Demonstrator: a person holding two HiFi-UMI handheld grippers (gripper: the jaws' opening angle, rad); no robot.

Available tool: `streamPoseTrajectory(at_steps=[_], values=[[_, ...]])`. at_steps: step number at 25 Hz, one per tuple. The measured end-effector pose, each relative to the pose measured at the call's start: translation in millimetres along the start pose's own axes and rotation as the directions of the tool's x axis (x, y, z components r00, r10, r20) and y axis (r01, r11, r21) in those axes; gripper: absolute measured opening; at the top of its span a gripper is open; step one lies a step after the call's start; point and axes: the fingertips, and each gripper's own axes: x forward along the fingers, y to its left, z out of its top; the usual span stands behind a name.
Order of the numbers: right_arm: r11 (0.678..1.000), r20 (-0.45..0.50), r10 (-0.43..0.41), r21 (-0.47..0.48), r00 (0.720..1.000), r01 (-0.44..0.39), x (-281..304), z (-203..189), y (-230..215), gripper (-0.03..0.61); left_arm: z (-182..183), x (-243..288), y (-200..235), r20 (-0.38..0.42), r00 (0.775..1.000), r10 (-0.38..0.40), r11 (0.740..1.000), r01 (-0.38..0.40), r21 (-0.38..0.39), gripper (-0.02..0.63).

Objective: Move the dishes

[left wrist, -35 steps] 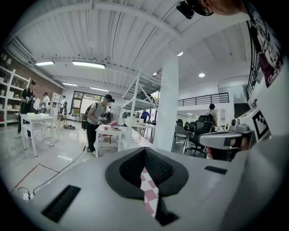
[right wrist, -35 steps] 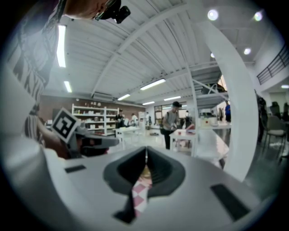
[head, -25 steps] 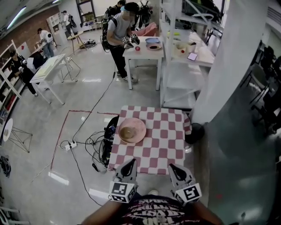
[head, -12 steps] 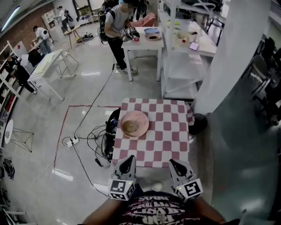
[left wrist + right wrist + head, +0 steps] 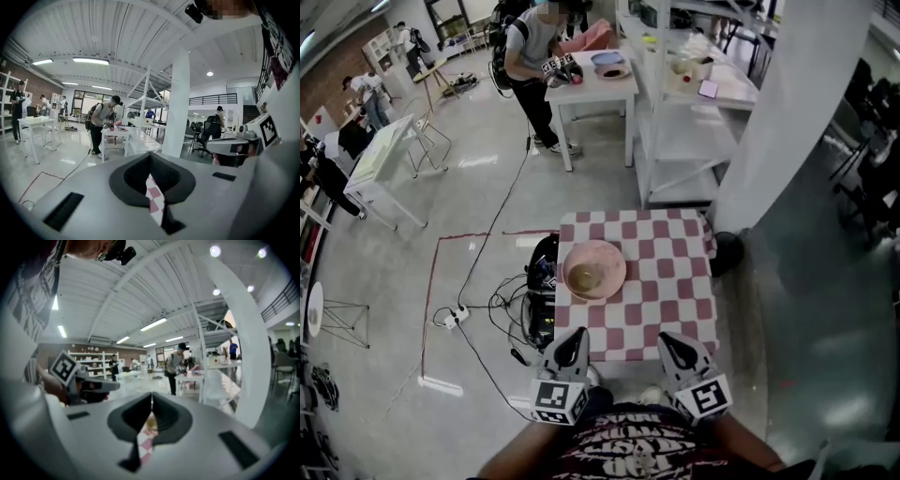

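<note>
Pink plate (image 5: pixel 614 261) with a tan bowl (image 5: pixel 584 277) inside it rests on the red-and-white checked table (image 5: pixel 675 281), at about 9 o'clock from the tabletop's middle and apart from both tools. At the far left of the head view, a red tape line (image 5: pixel 431 281) marks a rectangle on the grey floor (image 5: pixel 384 234). A tangle of cables (image 5: pixel 502 309) lies at the table's 9 o'clock side. The left tool (image 5: pixel 575 339) hangs at the table's 7 o'clock edge, tip aimed toward 12 o'clock. In the left gripper view its jaws (image 5: pixel 151 164) are pressed together with nothing between them — only a sliver of the checks shows below the seam. The right tool (image 5: pixel 670 342) sits at the 5 o'clock edge, beside the left one and aimed the same way. In the right gripper view (image 5: pixel 151 404) its jaws are likewise closed and empty, and the narrow slit shows the checks and a glimpse of the bowl. Neither tool touches the plate. Beyond the table at 12 o'clock stands a white shelf rack (image 5: pixel 675 141), and at 1 o'clock a broad white pillar (image 5: pixel 787 122). Farther off at 11 o'clock, another person (image 5: pixel 530 47) stands at a small white table (image 5: pixel 595 80).
</note>
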Motion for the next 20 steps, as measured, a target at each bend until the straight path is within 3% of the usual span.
streamPoseTrajectory(at_steps=[10, 16, 20], values=[[0.997, -0.017, -0.074, -0.028, 0.997, 0.074, 65.1, 22.3, 25.5, 0.034, 18.3, 27.4, 69.7, 0.02, 0.996, -0.085, 0.996, 0.086, -0.017, 0.025], [0.981, -0.023, -0.194, -0.027, 0.981, 0.194, 72.1, 29.8, 27.9, 0.034, 18.7, 50.9, 83.5, 0.014, 0.98, -0.196, 0.98, 0.197, -0.026, 0.025], [0.953, -0.055, -0.303, -0.021, 0.951, 0.302, 56.5, 28.6, 27.9, 0.034, 23.8, 66.6, 73.9, 0.005, 0.956, -0.293, 0.956, 0.293, -0.03, 0.025]])
